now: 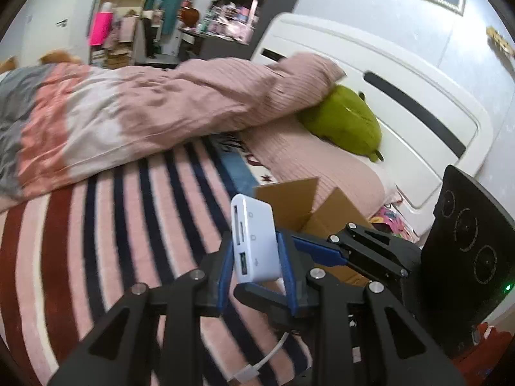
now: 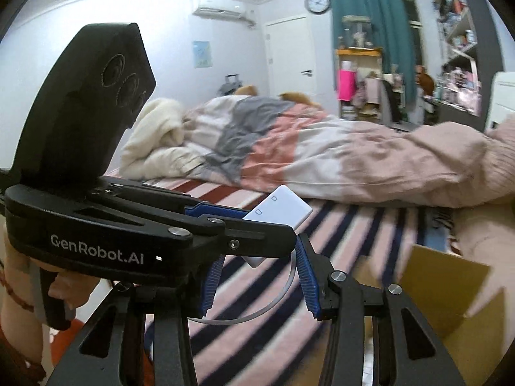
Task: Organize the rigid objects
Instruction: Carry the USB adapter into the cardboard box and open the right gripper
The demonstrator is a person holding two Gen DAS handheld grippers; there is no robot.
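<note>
The left gripper pinches a white card-reader adapter between its blue pads, the jaws pressed against the adapter's two sides; the ports face left and its thin white cable hangs down toward the near edge, ending in a small plug. The adapter is held in the air above the striped bedsheet, touching nothing but the pads. In the right wrist view the right gripper has its jaws spread, with nothing between them; the adapter and its looping cable sit just beyond its fingers, and the left gripper reaches across in front from the left. An open cardboard box sits on the bed just to the right of the held adapter, close to the pink pillow; its inside is not visible, so what it already contains cannot be told. Judging from this, the task is mid-step: the adapter is picked up but not yet put away, and the box looks the likely destination. What remains is to carry it right over the flaps and lower it in, minding the dangling cable so it does not snag on a flap.
</note>
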